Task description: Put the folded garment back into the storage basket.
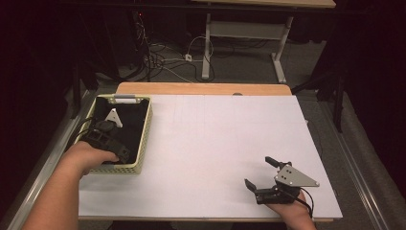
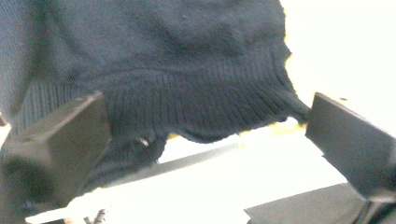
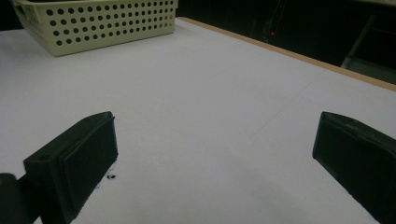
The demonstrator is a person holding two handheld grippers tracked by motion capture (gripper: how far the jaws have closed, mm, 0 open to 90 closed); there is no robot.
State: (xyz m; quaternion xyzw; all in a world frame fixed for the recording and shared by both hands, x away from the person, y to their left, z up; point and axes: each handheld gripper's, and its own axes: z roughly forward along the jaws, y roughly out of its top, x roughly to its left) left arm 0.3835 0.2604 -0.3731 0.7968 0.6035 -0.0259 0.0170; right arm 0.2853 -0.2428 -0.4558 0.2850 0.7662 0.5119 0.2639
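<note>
Overhead, left claw (image 1: 125, 152) agape above knit garment (image 2: 187, 70), right claw (image 1: 261, 176) resting wide.

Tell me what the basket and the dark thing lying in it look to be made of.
Basket: pale yellow, matte, with rows of round holes in its walls, so likely moulded plastic. Dark garment: navy knitted fabric with a ribbed hem, probably wool or a similar yarn; the fibre cannot be told.
</note>
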